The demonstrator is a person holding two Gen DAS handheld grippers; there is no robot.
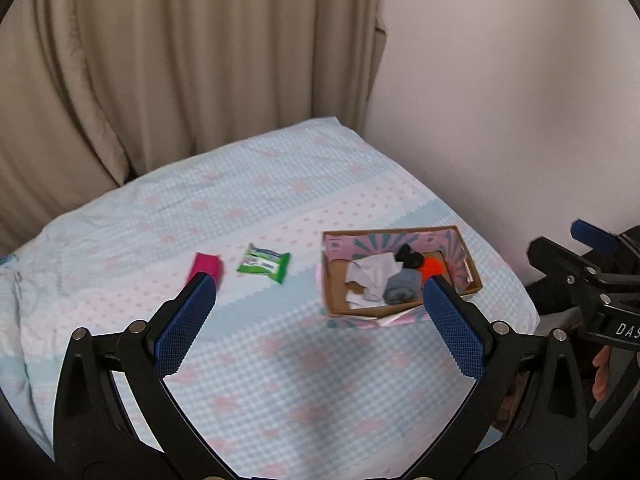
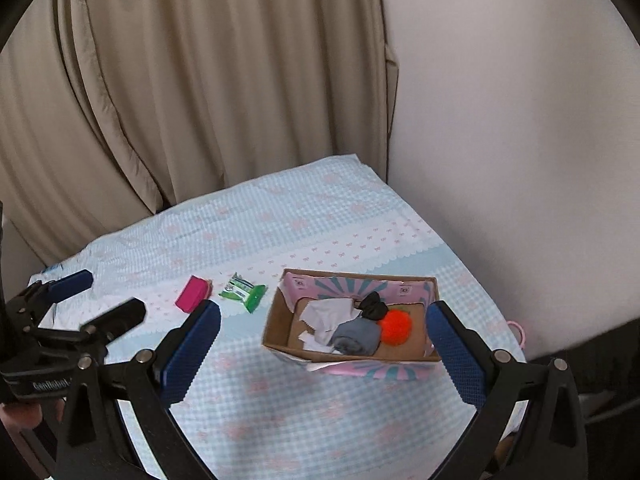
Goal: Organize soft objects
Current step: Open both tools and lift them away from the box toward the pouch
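An open cardboard box (image 1: 468, 252) (image 2: 276, 320) with pink and teal sides sits on the bed. It holds a white cloth (image 1: 374, 274) (image 2: 326, 314), a rolled grey sock (image 1: 402, 290) (image 2: 356, 338), a black item (image 1: 408, 258) (image 2: 372, 306) and an orange pom-pom (image 1: 432, 266) (image 2: 396, 326). A green wipes packet (image 1: 264, 264) (image 2: 244, 290) and a pink pouch (image 1: 206, 266) (image 2: 192, 294) lie left of the box. My left gripper (image 1: 318, 300) (image 2: 104, 300) is open and empty above the bed. My right gripper (image 2: 324, 328) (image 1: 568, 244) is open and empty, hovering before the box.
The bed has a light blue checked sheet (image 1: 260, 380) (image 2: 280, 400) with pink bows. Beige curtains (image 1: 160, 60) (image 2: 180, 80) hang behind, a white wall (image 1: 520, 80) (image 2: 520, 120) to the right. A pink loop (image 2: 518, 330) lies at the bed's right edge.
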